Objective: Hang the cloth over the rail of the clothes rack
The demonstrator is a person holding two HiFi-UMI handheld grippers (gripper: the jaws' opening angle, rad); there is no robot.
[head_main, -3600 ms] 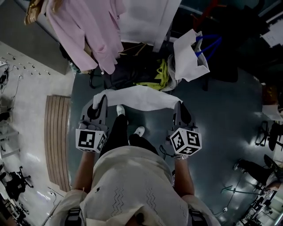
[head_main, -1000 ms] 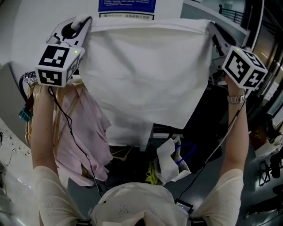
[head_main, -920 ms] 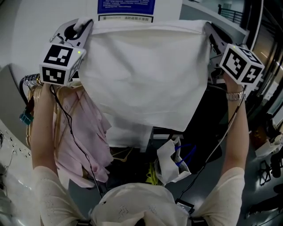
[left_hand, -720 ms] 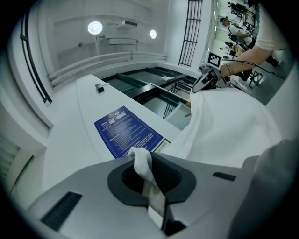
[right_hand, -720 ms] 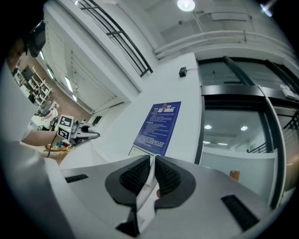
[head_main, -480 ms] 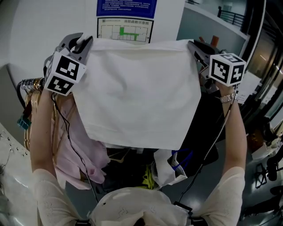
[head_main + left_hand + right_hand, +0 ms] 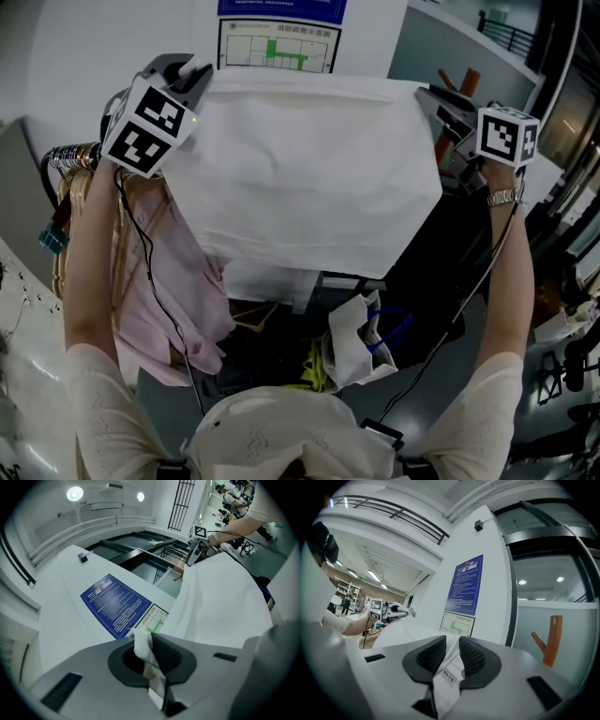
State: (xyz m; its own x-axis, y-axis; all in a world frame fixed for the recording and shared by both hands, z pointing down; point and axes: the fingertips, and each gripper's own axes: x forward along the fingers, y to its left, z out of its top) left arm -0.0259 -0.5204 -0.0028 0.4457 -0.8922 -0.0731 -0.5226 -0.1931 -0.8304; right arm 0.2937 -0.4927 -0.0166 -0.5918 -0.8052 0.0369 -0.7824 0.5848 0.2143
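A white cloth (image 7: pixel 309 169) is stretched flat between my two grippers, held high in front of a white wall. My left gripper (image 7: pixel 199 70) is shut on its upper left corner, and in the left gripper view the jaws (image 7: pixel 149 641) pinch a bunched bit of that corner. My right gripper (image 7: pixel 431 94) is shut on the upper right corner, where a sewn label shows between the pads (image 7: pixel 451 656). The cloth (image 7: pixel 220 602) sags slightly toward the right gripper. The rack's rail is mostly hidden behind the cloth; hanger hooks (image 7: pixel 70 157) show at the left.
A pink shirt (image 7: pixel 173 281) hangs below my left arm. Dark garments (image 7: pixel 441 272) hang at the right. A white bag (image 7: pixel 361 342) and a yellow item (image 7: pixel 314 370) lie on the floor below. A blue poster (image 7: pixel 117 604) is on the wall, and an orange peg (image 7: pixel 552 639) stands at the right.
The cloth was low near the floor seconds ago and is now raised and spread. Over the last second both grippers dropped slightly, uncovering the wall plan above the cloth's top edge.
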